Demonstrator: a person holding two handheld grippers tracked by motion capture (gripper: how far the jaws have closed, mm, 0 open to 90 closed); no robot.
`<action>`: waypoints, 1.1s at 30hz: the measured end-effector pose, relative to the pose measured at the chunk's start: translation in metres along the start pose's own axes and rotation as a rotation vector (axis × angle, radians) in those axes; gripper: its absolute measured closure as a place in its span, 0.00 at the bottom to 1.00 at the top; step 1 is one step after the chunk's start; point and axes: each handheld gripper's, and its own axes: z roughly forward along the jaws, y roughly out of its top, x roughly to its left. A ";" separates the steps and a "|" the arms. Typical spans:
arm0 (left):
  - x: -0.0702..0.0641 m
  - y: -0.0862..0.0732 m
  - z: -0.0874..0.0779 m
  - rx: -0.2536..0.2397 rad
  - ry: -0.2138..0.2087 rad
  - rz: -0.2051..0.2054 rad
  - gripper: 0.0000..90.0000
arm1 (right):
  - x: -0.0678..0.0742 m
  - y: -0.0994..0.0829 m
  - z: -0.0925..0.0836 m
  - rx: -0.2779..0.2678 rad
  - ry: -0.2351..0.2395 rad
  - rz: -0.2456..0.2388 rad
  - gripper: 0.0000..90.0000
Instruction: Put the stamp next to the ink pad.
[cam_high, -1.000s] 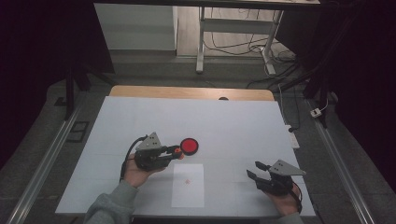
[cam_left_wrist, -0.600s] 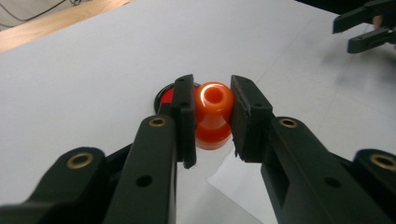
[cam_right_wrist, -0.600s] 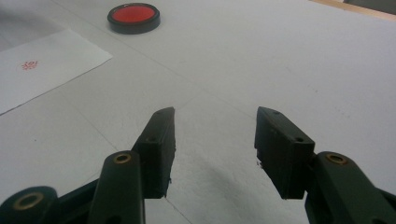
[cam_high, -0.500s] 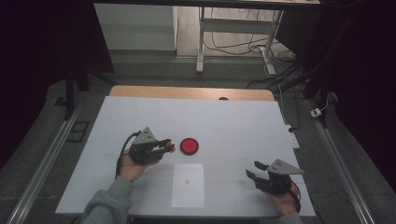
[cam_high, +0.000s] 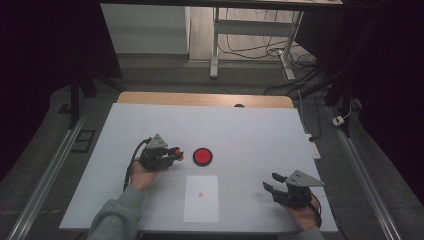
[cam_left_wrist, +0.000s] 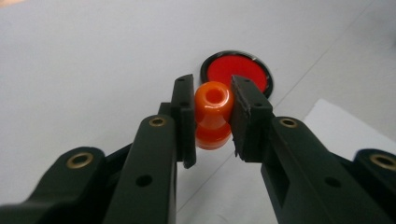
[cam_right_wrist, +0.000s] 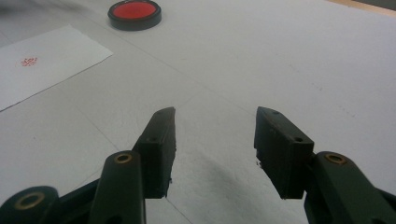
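The left tool (cam_left_wrist: 212, 116) is clamped on a small orange stamp (cam_left_wrist: 213, 114), held near the red ink pad (cam_left_wrist: 237, 71) above the table (cam_high: 260, 135); it looks light, hard and glossy, so gripping its narrow waist should stop slipping, while the right tool (cam_right_wrist: 215, 144) rests half-open and empty.
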 end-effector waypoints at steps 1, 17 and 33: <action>0.001 0.000 0.001 0.001 0.004 0.000 0.80 | 0.000 0.000 0.000 0.000 0.000 0.000 0.53; 0.006 -0.005 0.021 0.062 0.037 0.012 0.80 | -0.001 -0.001 0.001 0.012 0.004 0.003 0.53; -0.003 -0.010 0.031 0.103 0.017 0.041 0.75 | -0.004 -0.001 -0.001 -0.001 -0.001 0.017 0.53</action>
